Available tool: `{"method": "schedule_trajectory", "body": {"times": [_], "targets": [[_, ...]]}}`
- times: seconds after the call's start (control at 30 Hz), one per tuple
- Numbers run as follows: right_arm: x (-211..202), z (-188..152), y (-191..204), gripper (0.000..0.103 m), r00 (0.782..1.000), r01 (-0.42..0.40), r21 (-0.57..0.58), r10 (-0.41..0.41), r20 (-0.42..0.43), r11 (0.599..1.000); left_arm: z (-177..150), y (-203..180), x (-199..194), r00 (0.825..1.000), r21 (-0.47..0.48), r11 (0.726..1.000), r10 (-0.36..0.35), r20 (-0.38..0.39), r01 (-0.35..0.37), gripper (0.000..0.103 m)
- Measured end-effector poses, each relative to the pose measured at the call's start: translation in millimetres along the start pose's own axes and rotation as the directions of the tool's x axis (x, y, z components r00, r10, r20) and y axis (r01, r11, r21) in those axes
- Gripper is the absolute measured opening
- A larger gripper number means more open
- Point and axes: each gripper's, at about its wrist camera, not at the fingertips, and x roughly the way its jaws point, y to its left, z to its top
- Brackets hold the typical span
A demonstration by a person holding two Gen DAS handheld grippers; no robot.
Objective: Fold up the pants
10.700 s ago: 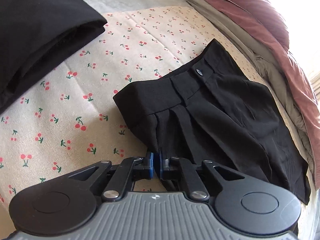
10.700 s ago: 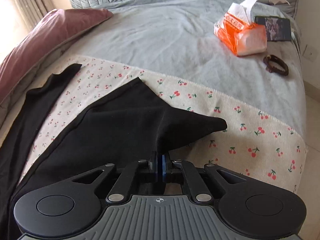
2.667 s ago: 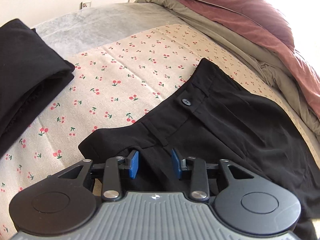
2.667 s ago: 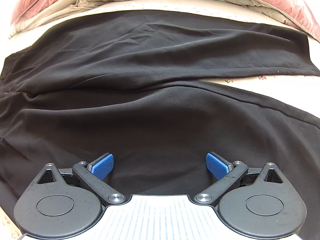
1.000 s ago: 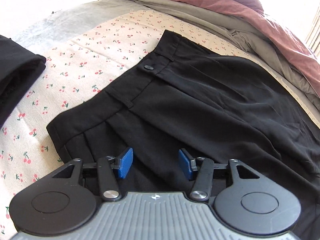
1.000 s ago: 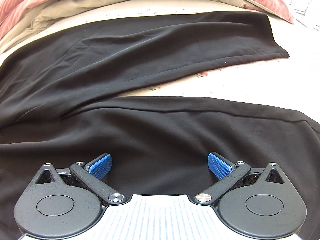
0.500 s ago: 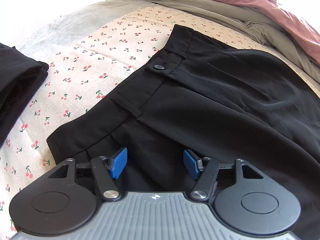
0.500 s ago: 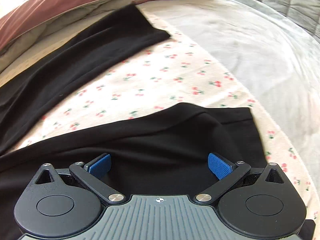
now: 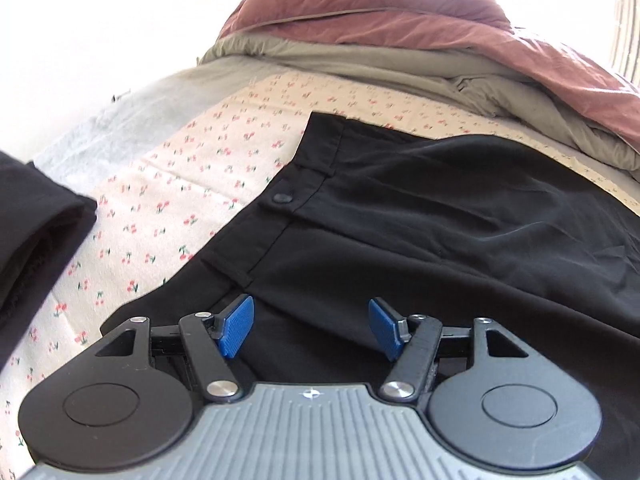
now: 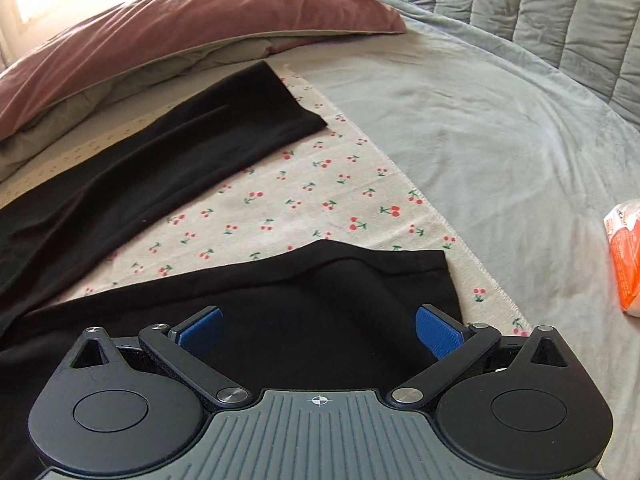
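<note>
Black pants lie flat on a cherry-print cloth (image 9: 192, 184). In the left wrist view their waistband with a dark button (image 9: 281, 199) runs diagonally, and my left gripper (image 9: 310, 328) hovers open over the waist end with only flat fabric beneath its blue pads. The right wrist view shows both legs spread apart: the far leg (image 10: 180, 140) and the near leg (image 10: 320, 292) with its hem. My right gripper (image 10: 320, 332) stands wide open just above the near leg's hem end, gripping nothing.
A folded black garment (image 9: 36, 216) sits at the left on the cloth. A pink and beige duvet (image 9: 400, 12) is bunched along the far side. Grey bedspread (image 10: 480, 120) stretches to the right, with an orange tissue pack (image 10: 626, 256) at its edge.
The right gripper has travelled along the near leg from its middle to the hem end. The left gripper's jaws have widened and it has shifted a little over the waist.
</note>
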Motion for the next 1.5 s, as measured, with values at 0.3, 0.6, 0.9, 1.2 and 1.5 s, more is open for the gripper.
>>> {"method": "schedule_trajectory", "body": {"times": [0.3,0.6,0.9,1.2,1.5], "targets": [[8.3,-9.9,44.6,0.103,0.995,-0.082,-0.078,0.078,-0.056,0.994,1.0,-15.5,19.6,0.985,-0.029,0.992,-0.126,-0.116,0.123,0.069],[14.0,-3.0,56.9,0.103,0.991,-0.122,-0.036,0.119,-0.067,0.992,32.7,-10.3,39.1,0.986,-0.053,0.990,-0.134,-0.104,0.129,0.076],[25.2,16.1,60.6,0.103,0.983,-0.169,0.041,0.172,-0.064,0.985,119.5,-31.2,87.8,0.996,0.062,0.994,-0.084,-0.016,0.085,0.095],[39.5,14.5,65.5,0.103,0.992,-0.094,0.006,0.095,-0.080,0.996,149.1,-149.8,147.5,0.972,0.561,0.805,-0.235,0.002,0.193,0.102],[48.0,16.8,62.1,0.103,0.992,-0.101,0.039,0.104,-0.065,0.994,129.4,-186.5,179.5,0.956,0.606,0.757,-0.291,-0.019,0.243,0.006]]}}
